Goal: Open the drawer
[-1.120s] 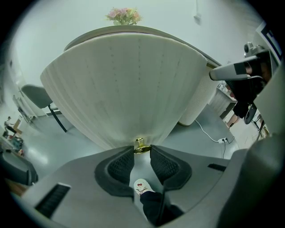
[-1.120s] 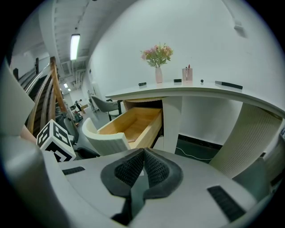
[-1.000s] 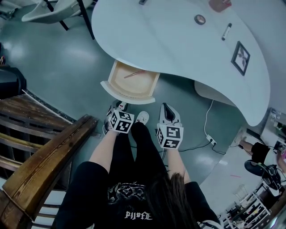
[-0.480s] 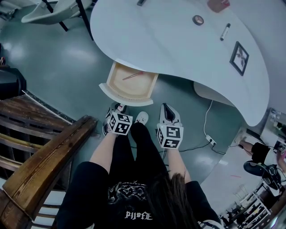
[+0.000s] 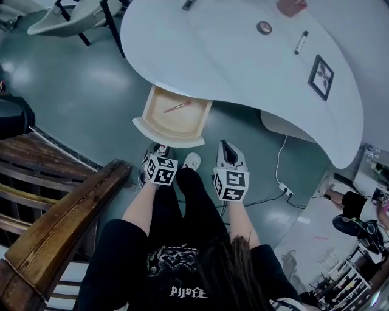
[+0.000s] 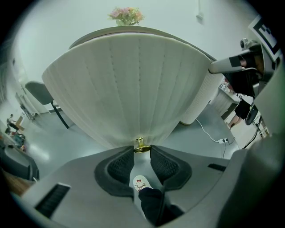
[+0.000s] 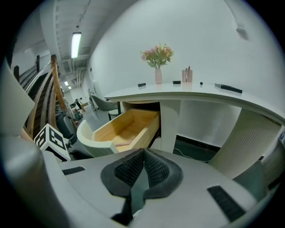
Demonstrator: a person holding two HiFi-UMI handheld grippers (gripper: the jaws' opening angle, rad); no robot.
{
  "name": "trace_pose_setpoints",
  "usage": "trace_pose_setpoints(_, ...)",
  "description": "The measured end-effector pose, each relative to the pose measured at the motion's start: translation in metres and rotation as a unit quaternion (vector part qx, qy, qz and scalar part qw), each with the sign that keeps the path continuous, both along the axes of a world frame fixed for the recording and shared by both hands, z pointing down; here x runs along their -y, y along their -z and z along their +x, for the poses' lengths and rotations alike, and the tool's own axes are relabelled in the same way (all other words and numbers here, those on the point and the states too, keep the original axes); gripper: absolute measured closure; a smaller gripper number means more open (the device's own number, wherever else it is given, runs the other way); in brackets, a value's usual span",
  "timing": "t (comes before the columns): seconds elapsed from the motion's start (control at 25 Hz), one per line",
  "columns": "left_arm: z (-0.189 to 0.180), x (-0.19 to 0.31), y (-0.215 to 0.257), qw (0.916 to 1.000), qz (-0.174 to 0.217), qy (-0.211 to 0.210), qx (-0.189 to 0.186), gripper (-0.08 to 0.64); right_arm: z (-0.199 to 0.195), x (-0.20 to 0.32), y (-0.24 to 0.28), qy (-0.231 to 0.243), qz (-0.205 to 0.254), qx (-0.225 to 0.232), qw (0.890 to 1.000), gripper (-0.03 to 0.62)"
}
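Slightly nearer the person than a second ago, the drawer (image 5: 164,133) stands pulled out from under the white table (image 5: 243,54). The left gripper (image 6: 142,153) clasps its brass knob (image 6: 141,143). Beside it, the right gripper (image 7: 143,153) holds its jaws pressed together, empty.

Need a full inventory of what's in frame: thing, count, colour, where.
desk: 1, white, curved, centre
drawer: 1, pale wood with cream front, pulled out under desk
stick: 1, reddish, inside drawer
knob: 1, brass, on drawer front
picture frame: 1, black, desk right
marker: 1, dark, on desk
vase of flowers: 1, pinkish, on desk
chair: 1, grey, upper left
wooden railing: 1, brown, left
left gripper: 1, grey, fingers shut on knob
right gripper: 1, grey, fingers together, empty
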State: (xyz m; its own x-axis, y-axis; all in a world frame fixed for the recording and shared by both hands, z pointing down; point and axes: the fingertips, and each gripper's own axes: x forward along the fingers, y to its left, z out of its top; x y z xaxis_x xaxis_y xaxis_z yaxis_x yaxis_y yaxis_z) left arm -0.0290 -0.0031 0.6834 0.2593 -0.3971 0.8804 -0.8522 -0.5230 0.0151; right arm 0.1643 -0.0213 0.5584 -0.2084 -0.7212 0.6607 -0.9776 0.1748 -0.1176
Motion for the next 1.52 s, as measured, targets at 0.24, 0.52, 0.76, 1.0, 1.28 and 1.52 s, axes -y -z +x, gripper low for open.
trace_pose_setpoints(0.24, 0.003, -0.004, 0.010, 0.9997, -0.005, 0.020, -0.015, 0.419, 0.003, 0.000, 0.007, -0.006, -0.006, 0.010, 1.000, 0.566)
trace_pose_setpoints(0.52, 0.001, -0.015, 0.037, 0.9946, -0.031, 0.068, -0.072, 0.348, -0.001, -0.006, 0.020, 0.005, -0.014, 0.018, 1.000, 0.566)
trace_pose_setpoints(0.76, 0.007, -0.021, 0.077, 0.9935, -0.006, 0.039, -0.106, 0.348, 0.000, -0.011, 0.036, -0.010, -0.008, 0.023, 1.000, 0.566)
trace_pose_setpoints(1.0, 0.017, -0.030, 0.115, 0.9902, 0.020, 0.002, -0.138, 0.348, -0.003, -0.016, 0.055, -0.023, -0.002, 0.025, 0.999, 0.566)
trace_pose_setpoints(1.28, 0.025, -0.016, 0.169, 0.9788, 0.069, 0.003, -0.193, 0.348, -0.016, -0.012, 0.079, -0.024, 0.013, 0.033, 0.999, 0.566)
trace_pose_setpoints(1.52, 0.026, 0.006, 0.207, 0.9695, 0.110, -0.001, -0.219, 0.348, -0.026, -0.002, 0.101, -0.022, 0.036, 0.029, 0.999, 0.566)
